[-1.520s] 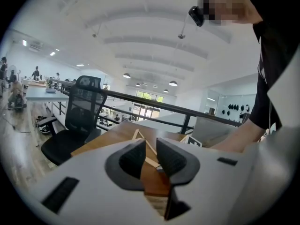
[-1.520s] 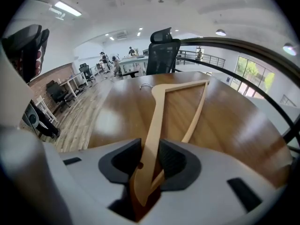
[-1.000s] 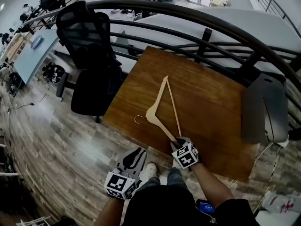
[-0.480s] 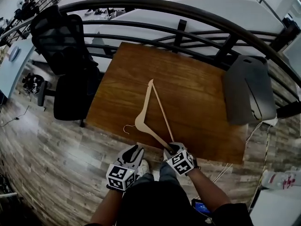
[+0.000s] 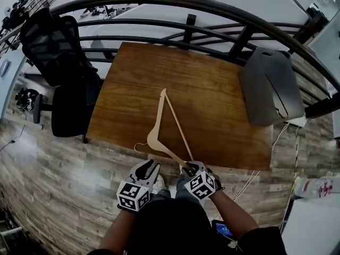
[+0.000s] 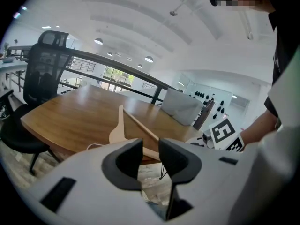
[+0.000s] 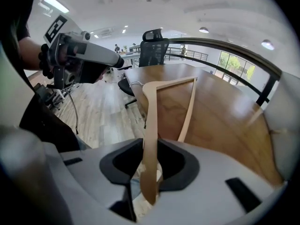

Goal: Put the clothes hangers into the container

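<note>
A pale wooden clothes hanger (image 5: 159, 126) lies across the brown table (image 5: 212, 100), its wire hook hanging past the front edge. My right gripper (image 5: 189, 169) is shut on the near end of one hanger arm; in the right gripper view that arm (image 7: 151, 116) runs up from between the dark pads (image 7: 176, 165). My left gripper (image 5: 150, 166) hovers off the table's front edge, left of the right one. Its jaws are opening and nothing is between them (image 6: 151, 153). The grey container (image 5: 268, 86) stands at the table's right end, beyond the hanger (image 6: 119, 128).
A black mesh office chair (image 5: 53, 47) stands left of the table. A black metal railing (image 5: 212, 9) curves behind the table and container. Wood-plank floor lies below me, with cables (image 5: 289, 158) near the table's right corner.
The head view has swung, so table, chair and container sit further left and lower. The right gripper keeps its hold on the hanger's end. The left gripper stays beside it off the table edge.
</note>
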Tool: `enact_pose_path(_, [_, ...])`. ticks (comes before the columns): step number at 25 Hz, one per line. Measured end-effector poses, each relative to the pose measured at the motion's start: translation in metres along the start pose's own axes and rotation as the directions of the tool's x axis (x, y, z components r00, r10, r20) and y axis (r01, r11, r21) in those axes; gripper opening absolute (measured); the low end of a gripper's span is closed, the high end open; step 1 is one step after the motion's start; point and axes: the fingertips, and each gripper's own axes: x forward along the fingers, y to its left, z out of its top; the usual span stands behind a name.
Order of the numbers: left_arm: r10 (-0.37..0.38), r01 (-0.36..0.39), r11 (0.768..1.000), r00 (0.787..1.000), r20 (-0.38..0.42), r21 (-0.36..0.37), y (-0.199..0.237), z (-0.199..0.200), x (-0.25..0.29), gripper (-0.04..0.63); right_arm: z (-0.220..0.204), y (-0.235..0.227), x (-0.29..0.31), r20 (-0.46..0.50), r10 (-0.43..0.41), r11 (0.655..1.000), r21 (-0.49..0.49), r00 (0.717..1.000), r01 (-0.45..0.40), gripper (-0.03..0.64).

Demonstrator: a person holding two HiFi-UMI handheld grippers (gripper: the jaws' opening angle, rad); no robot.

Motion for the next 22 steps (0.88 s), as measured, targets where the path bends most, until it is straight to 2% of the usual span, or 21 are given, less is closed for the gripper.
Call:
enact_pose_path(5, [-0.029, 0.029, 1.0, 1.0, 0.001, 0.012, -0.001, 0.002, -0.002, 0.107, -0.004, 0.002, 0.001, -0.019, -0.055, 0.998, -0.019, 0.998, 0.055, 0.098])
enact_pose_path(9, [-0.043, 0.043, 0.999, 0.999, 0.005, 0.017, -0.001, 0.001, -0.009, 0.107, -0.007, 0.005, 0.005, -0.066, -0.115, 0.99, -0.084, 0.991, 0.109, 0.106])
enact_pose_path(11, [-0.042, 0.042, 0.999, 0.999, 0.008, 0.016, 0.001, 0.001, -0.012, 0.107, -0.013, 0.005, 0.01, -0.106, -0.155, 0.982, -0.125, 0.982, 0.141, 0.134])
enact_pose_path(13, [-0.039, 0.038, 0.999, 0.999, 0.01, 0.016, 0.004, 0.002, -0.015, 0.107, -0.016, 0.003, 0.014, -0.138, -0.214, 0.965, -0.181, 0.967, 0.188, 0.181])
enact_pose_path(15, [-0.034, 0.034, 0.999, 0.999, 0.015, 0.016, 0.008, 0.003, -0.019, 0.107, -0.016, 0.001, 0.015, -0.145, -0.271, 0.945, -0.229, 0.952, 0.234, 0.167])
enact_pose_path(19, [-0.028, 0.028, 1.0, 0.999, 0.021, 0.013, 0.016, 0.003, -0.026, 0.107, -0.017, -0.001, 0.015, -0.132, -0.326, 0.919, -0.278, 0.936, 0.281, 0.176])
enact_pose_path(22, [-0.027, 0.027, 1.0, 1.0, 0.016, 0.007, 0.02, 0.001, -0.028, 0.107, -0.017, -0.003, 0.015, -0.124, -0.384, 0.883, -0.338, 0.915, 0.325, 0.153])
